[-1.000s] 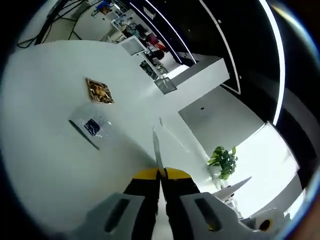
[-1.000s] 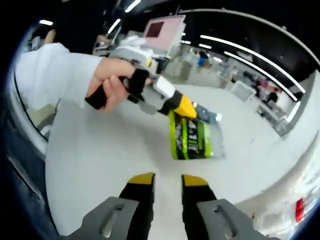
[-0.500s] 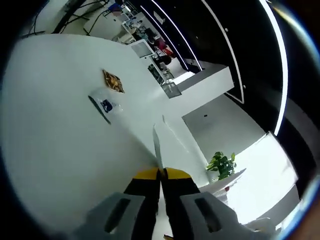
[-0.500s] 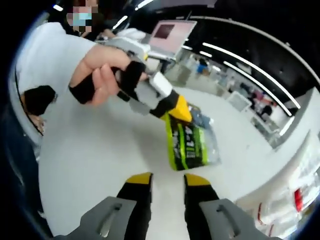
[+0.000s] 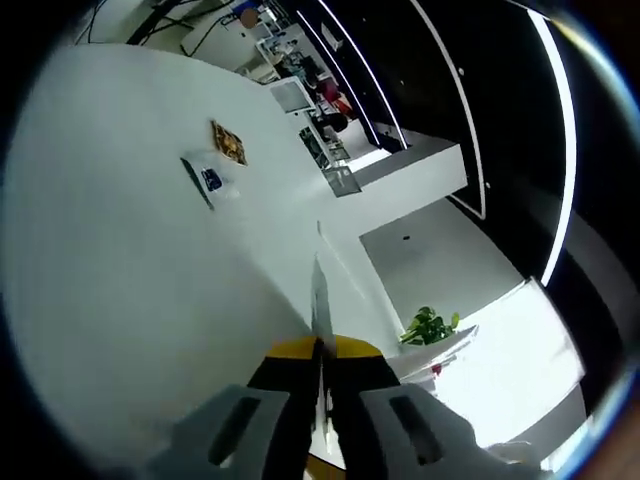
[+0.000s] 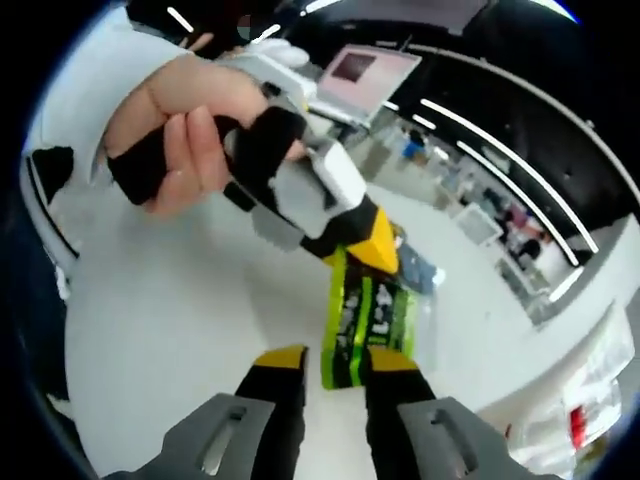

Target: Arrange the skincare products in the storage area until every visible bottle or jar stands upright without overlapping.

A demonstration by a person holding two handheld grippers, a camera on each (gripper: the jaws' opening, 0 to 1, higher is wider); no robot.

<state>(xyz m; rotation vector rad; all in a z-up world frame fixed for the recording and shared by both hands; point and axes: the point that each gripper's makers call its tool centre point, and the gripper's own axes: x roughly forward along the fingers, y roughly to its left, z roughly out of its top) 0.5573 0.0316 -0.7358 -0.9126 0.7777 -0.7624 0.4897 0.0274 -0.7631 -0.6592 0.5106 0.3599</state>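
A green and black sachet packet (image 6: 365,318) hangs in the air in the right gripper view, with my left gripper (image 6: 373,248) shut on its top edge; a person's hand (image 6: 185,130) holds that gripper. The packet's lower edge reaches down to my right gripper (image 6: 335,362), which stands open with its jaws on either side of it. In the left gripper view the left gripper (image 5: 320,348) is shut on the same packet (image 5: 320,295), seen edge-on as a thin sheet rising from the jaws.
On the white table (image 5: 120,300) lie a gold packet (image 5: 228,142) and a clear packet with a blue label (image 5: 205,180), far from the left gripper. Another clear packet (image 6: 418,268) lies behind the green one. A potted plant (image 5: 430,325) stands beyond the table edge.
The left gripper has carried the green packet up and toward the right gripper, so its lower edge now sits between the right jaws. Both views have tilted with the hands.
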